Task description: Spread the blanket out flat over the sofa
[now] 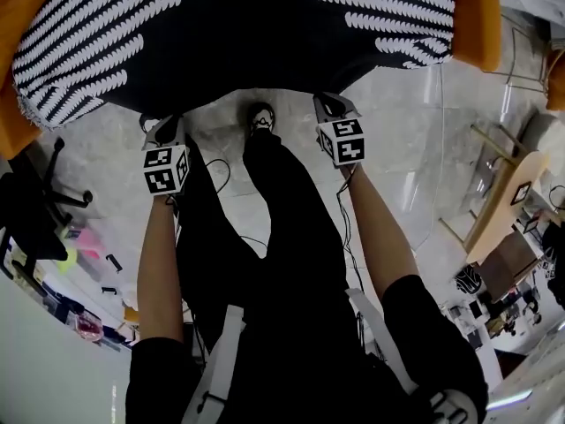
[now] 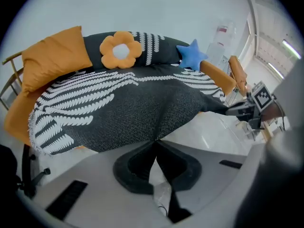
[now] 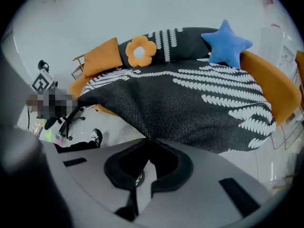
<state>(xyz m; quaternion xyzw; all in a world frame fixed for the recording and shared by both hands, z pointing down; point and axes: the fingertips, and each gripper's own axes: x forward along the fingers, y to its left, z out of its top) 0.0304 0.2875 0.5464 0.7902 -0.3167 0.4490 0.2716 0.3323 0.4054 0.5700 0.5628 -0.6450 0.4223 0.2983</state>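
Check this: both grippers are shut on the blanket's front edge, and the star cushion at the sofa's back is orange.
Wrong in one respect: the star cushion is blue, not orange, as the right gripper view shows. The rest holds: the left gripper and the right gripper are both shut on the front edge of the blanket.

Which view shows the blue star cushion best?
Right gripper view: the blue star cushion shows large and whole, with nothing in front of it. The left gripper view shows it smaller and farther off. The head view misses it entirely.
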